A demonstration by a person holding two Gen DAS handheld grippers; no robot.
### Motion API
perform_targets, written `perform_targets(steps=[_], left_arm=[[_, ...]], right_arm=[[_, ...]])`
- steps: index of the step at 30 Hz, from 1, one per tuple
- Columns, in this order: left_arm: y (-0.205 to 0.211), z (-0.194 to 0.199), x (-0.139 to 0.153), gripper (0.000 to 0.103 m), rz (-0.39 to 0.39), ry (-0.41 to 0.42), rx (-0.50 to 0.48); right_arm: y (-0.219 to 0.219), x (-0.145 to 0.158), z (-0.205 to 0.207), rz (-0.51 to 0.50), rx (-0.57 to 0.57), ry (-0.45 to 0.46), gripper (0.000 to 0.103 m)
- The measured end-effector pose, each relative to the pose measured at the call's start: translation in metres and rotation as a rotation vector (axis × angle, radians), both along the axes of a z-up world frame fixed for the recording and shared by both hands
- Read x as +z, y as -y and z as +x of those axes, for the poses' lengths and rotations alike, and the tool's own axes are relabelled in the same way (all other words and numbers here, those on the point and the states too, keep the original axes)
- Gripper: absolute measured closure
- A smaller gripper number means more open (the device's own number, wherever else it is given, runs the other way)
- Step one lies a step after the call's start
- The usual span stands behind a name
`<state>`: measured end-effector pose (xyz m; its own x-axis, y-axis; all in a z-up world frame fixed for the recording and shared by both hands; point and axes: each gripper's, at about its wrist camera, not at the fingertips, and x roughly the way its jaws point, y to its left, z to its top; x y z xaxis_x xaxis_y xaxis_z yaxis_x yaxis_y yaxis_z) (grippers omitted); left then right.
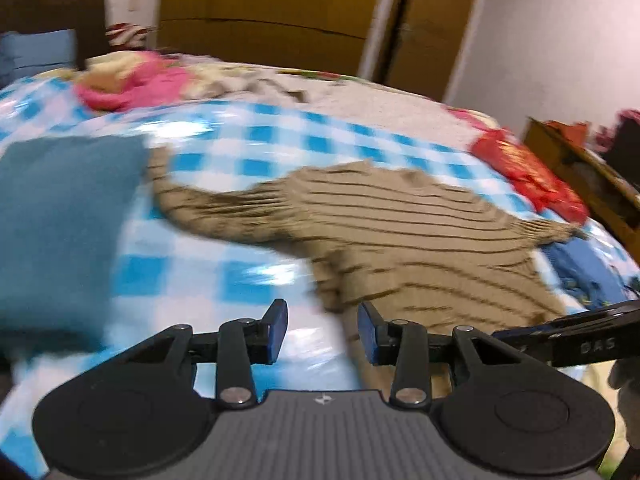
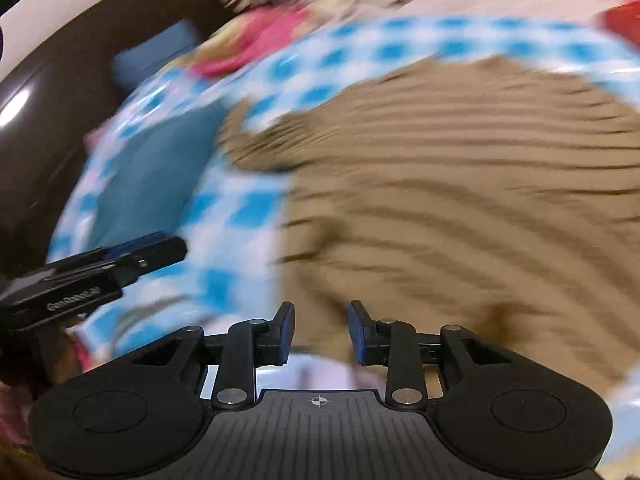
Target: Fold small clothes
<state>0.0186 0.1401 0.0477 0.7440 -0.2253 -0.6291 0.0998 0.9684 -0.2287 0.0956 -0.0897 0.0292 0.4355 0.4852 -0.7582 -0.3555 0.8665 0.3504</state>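
With both your left gripper and right gripper spread and empty, the striped tan sweater lies flat just ahead of their fingers, so pinch its near hem evenly.

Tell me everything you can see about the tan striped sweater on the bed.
The tan sweater looks like ribbed knit with thin dark horizontal stripes. It lies spread flat and unfolded on the blue-and-white checkered sheet, one sleeve stretched toward the folded teal garment and seeming to reach it. Both open grippers, left gripper and right gripper, hover at its near edge, gripping nothing.
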Motion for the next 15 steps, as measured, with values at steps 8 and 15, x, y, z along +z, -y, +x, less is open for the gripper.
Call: perform_targets(steps=[8, 15], left_arm=[[0.056, 0.04, -0.039, 0.048, 0.056, -0.149, -0.035], [0.055, 0.037, -0.049, 0.047, 0.035, -0.237, 0.001]], right_arm=[[0.085, 0.006, -0.022, -0.119, -0.143, 0.111, 0.045], [0.071, -0.024, -0.025, -0.132, 0.004, 0.105, 0.041]])
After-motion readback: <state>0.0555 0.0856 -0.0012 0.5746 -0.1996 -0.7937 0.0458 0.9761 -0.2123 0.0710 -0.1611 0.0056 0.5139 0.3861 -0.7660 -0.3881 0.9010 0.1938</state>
